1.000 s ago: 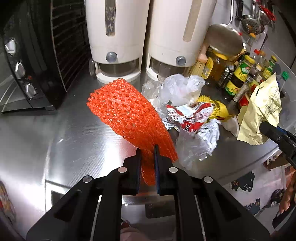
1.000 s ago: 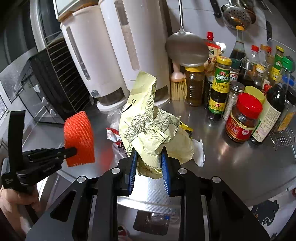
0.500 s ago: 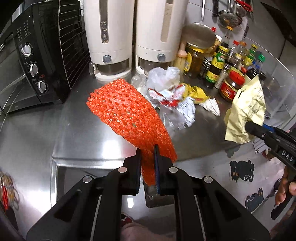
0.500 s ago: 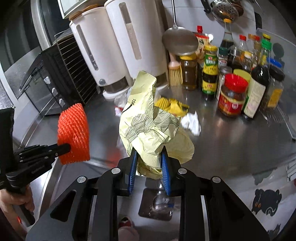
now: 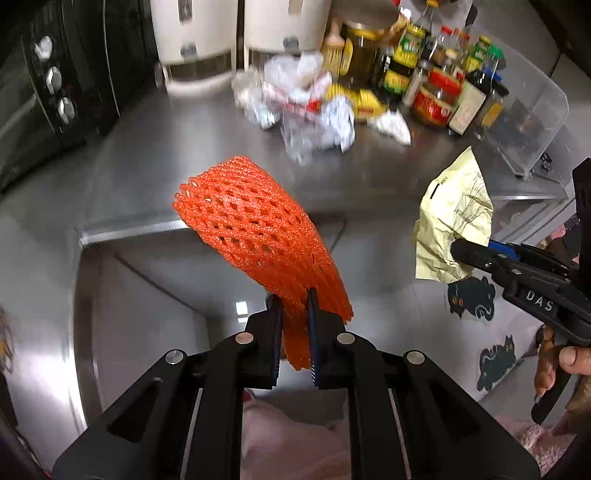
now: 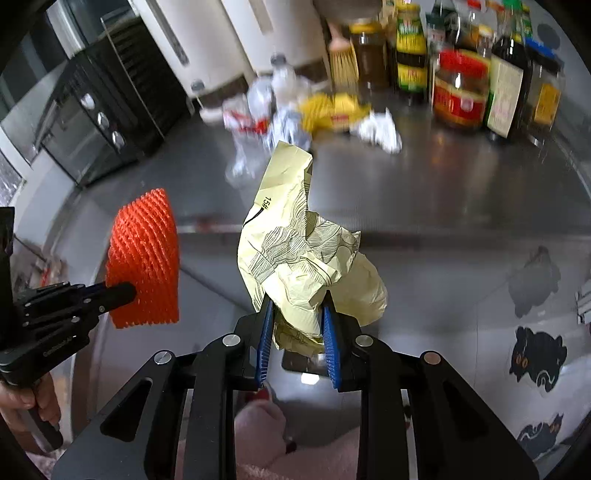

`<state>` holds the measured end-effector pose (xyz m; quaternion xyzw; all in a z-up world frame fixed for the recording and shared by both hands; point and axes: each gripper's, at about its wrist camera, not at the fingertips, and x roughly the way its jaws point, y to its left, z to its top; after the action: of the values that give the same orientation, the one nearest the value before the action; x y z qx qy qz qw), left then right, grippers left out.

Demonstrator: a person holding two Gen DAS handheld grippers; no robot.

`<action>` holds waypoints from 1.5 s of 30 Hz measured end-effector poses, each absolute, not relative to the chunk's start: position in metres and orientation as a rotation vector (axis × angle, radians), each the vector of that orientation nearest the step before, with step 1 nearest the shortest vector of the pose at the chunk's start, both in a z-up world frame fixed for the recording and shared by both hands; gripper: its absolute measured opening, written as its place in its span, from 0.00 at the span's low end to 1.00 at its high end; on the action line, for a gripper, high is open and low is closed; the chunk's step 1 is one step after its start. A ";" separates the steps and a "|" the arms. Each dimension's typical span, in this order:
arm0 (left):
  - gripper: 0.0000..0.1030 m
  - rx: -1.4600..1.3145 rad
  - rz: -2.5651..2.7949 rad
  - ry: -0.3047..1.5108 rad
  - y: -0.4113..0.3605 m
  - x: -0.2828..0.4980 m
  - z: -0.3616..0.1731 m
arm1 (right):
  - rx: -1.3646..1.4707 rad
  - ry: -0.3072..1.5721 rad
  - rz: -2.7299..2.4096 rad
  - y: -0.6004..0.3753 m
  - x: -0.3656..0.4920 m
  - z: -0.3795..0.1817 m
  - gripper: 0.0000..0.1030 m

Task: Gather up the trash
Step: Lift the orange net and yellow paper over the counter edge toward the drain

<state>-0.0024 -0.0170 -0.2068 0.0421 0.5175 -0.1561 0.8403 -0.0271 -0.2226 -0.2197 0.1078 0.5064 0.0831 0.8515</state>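
My left gripper [image 5: 293,306] is shut on an orange foam net [image 5: 251,229], held in the air in front of the steel counter's edge. In the right wrist view the same orange foam net [image 6: 144,258] and left gripper [image 6: 127,291] show at the left. My right gripper [image 6: 297,314] is shut on a crumpled pale yellow paper bag [image 6: 295,251], which also appears as the yellow bag [image 5: 454,221] at the right of the left wrist view. A pile of wrappers and plastic [image 5: 306,107] lies farther back on the steel counter [image 5: 184,158].
A black toaster oven [image 5: 55,85] stands at the left, two white dispensers [image 5: 199,33] at the back, several sauce bottles and jars [image 5: 443,85] at the back right. A clear plastic box [image 5: 528,110] sits at the right. Cat stickers [image 6: 535,354] mark the cabinet front below.
Both grippers have pulled back from the counter and sunk, each keeping its hold. The trash pile and bottles now look farther away, and the counter's front edge has come into view.
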 end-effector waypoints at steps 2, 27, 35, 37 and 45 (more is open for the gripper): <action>0.11 0.090 -0.338 1.134 -0.019 -0.004 -0.223 | 0.239 1.100 0.176 -0.222 -0.028 -0.233 0.25; 0.11 0.044 -0.374 1.427 -0.041 0.021 -0.429 | 0.335 1.421 0.079 -0.209 0.002 -0.431 0.25; 0.11 0.058 -0.399 1.505 -0.049 0.032 -0.478 | 0.418 1.513 0.015 -0.212 0.018 -0.485 0.25; 0.11 0.056 -0.411 1.519 -0.052 0.035 -0.484 | 0.428 1.519 0.016 -0.210 0.019 -0.487 0.25; 0.11 0.049 -0.406 1.566 -0.063 0.045 -0.503 | 0.428 1.549 0.023 -0.208 0.017 -0.485 0.27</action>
<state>0.0454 -0.0627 -0.5033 0.0221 0.7002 -0.1815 0.6902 0.0168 -0.2083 -0.4847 0.1918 0.6936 0.0101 0.6943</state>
